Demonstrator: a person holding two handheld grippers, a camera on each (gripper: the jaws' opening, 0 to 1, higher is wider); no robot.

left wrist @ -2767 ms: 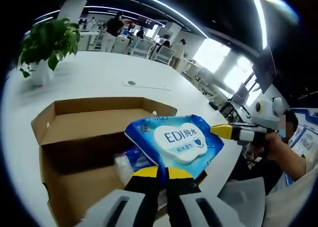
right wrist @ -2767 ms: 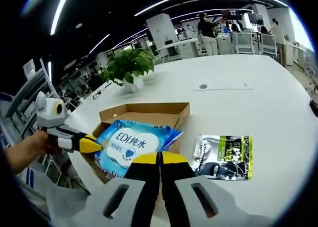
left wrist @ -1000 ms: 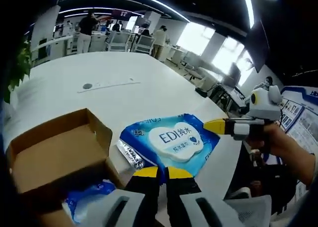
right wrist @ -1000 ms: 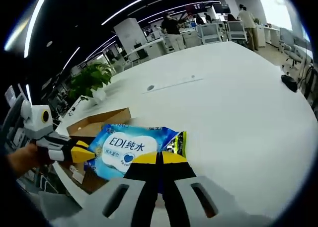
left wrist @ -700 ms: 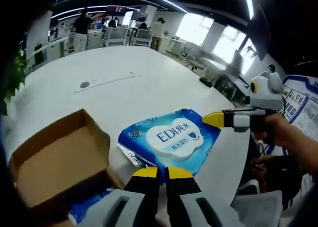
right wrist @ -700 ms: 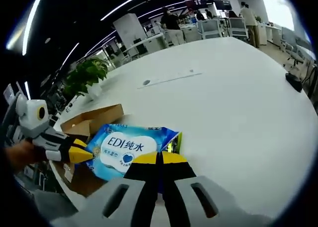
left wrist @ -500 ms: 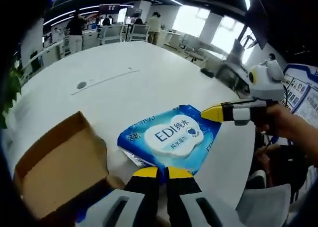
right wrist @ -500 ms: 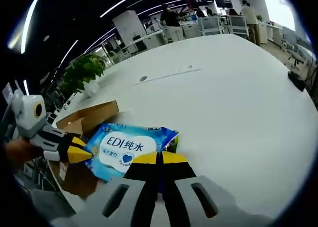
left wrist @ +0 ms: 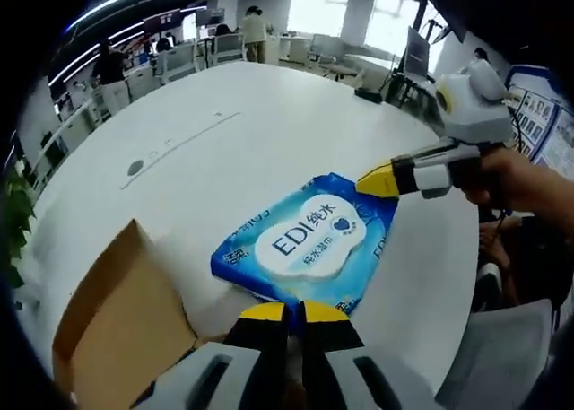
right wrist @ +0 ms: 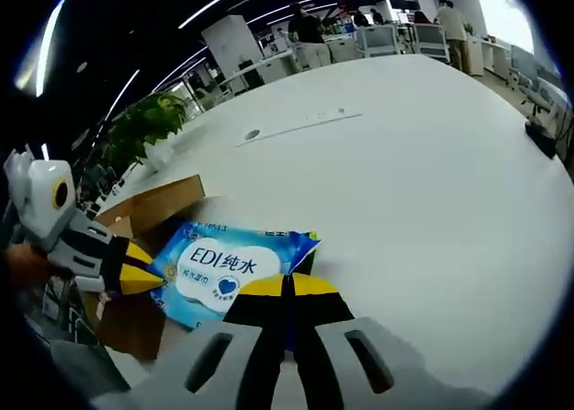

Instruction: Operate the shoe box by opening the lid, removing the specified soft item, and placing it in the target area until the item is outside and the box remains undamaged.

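Both grippers are pinching the wipes pack (left wrist: 309,244) at opposite ends, left gripper (left wrist: 287,309) at 6 o'clock, right gripper (left wrist: 377,178) at 2, hanging over the tabletop (left wrist: 269,141) beside the shoe box (left wrist: 117,311).

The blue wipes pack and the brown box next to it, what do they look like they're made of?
The wipes pack looks like soft, glossy plastic film: it shows sheen, printed graphics and a white label, and its edge gives where the shut jaws of the left gripper and the right gripper pinch it. The shoe box looks like plain matte brown cardboard, with thin flat flaps and no shine.
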